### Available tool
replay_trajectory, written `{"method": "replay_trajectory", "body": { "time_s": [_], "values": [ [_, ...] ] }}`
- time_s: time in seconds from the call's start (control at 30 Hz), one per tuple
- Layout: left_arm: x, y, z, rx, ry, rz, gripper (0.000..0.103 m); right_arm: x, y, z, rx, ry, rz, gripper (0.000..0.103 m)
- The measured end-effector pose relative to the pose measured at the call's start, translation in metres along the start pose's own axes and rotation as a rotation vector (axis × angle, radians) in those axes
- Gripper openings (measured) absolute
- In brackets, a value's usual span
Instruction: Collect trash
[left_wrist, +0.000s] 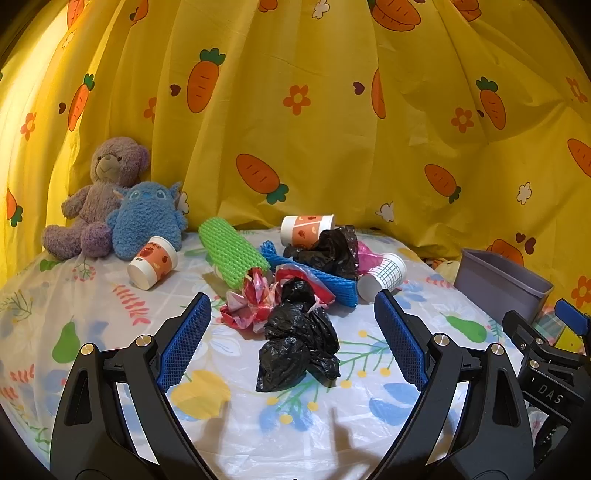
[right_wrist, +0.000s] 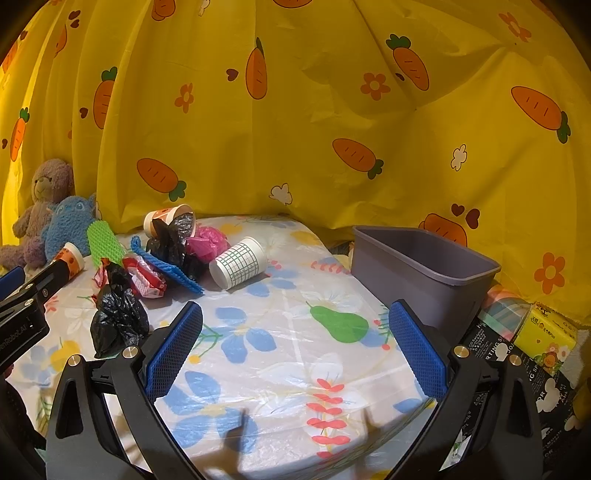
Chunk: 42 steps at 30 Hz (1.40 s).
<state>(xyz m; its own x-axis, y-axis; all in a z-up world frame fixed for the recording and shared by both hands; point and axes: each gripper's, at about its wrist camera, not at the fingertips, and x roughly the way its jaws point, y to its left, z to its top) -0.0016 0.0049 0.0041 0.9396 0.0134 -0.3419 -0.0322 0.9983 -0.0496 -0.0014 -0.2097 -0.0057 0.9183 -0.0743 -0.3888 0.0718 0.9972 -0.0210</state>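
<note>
While we hold both claws spread and empty above the flowered tablecloth (right_wrist: 295, 332), the left gripper (left_wrist: 291, 339) frames a crumpled black bag (left_wrist: 299, 347) lying near us. Beyond it we see foam nets, wrappers and paper cups heaped mid-table. Our right gripper (right_wrist: 295, 343) faces bare cloth, the grey bin (right_wrist: 424, 273) at far right.

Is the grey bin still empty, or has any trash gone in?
Cannot tell fully. The grey bin shows only bare inner walls; its floor is hidden behind the near wall. Trash remains piled on the table.
</note>
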Motion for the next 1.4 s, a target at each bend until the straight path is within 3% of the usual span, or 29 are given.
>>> {"method": "replay_trajectory", "body": {
  "time_s": [1.4],
  "values": [
    [-0.0026, 0.0017, 0.0024, 0.001, -0.004, 0.005, 0.089, -0.0006, -0.001, 0.0019, 0.007, -0.012, -0.003, 0.097]
  ]
}}
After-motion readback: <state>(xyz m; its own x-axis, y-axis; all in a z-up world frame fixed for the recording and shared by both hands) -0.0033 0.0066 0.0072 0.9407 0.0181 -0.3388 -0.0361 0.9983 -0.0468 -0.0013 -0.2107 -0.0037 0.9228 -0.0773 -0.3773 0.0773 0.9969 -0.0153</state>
